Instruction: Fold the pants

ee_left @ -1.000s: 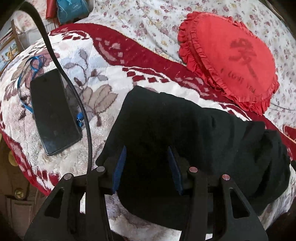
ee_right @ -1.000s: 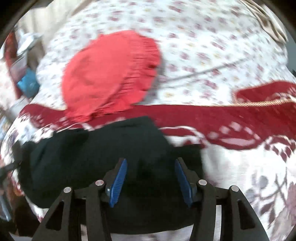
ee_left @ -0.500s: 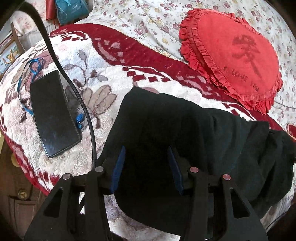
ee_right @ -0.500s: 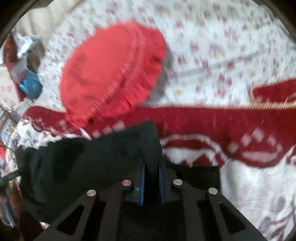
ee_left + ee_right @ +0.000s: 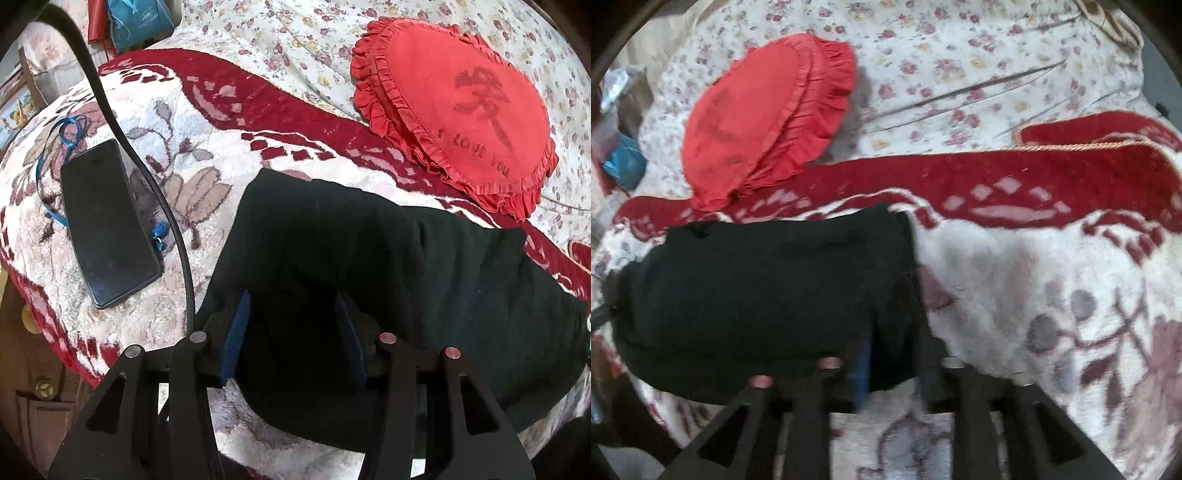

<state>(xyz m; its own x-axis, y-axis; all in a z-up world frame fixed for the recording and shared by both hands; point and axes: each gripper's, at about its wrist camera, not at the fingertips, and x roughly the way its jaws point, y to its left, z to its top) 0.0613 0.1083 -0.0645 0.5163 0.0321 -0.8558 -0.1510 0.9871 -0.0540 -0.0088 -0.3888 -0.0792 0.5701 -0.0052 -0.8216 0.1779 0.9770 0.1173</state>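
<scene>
Black pants (image 5: 388,266) lie folded in a thick bundle on the red and white floral blanket (image 5: 207,122). My left gripper (image 5: 291,325) is open, its blue-padded fingers (image 5: 236,332) resting over the near left end of the pants. In the right wrist view the pants (image 5: 768,295) lie left of centre. My right gripper (image 5: 892,354) is blurred and partly open, with the right end of the pants between its fingers.
A black phone (image 5: 105,221) with a blue strap lies left of the pants, beside a black cable (image 5: 162,206). A red heart-shaped frilled cushion (image 5: 458,110) lies behind the pants, also in the right wrist view (image 5: 757,114). The bed edge is near on the left.
My right gripper closed on the right end of the pants, carried it leftward, and now its fingers have parted again. My left gripper stayed open over the left end.
</scene>
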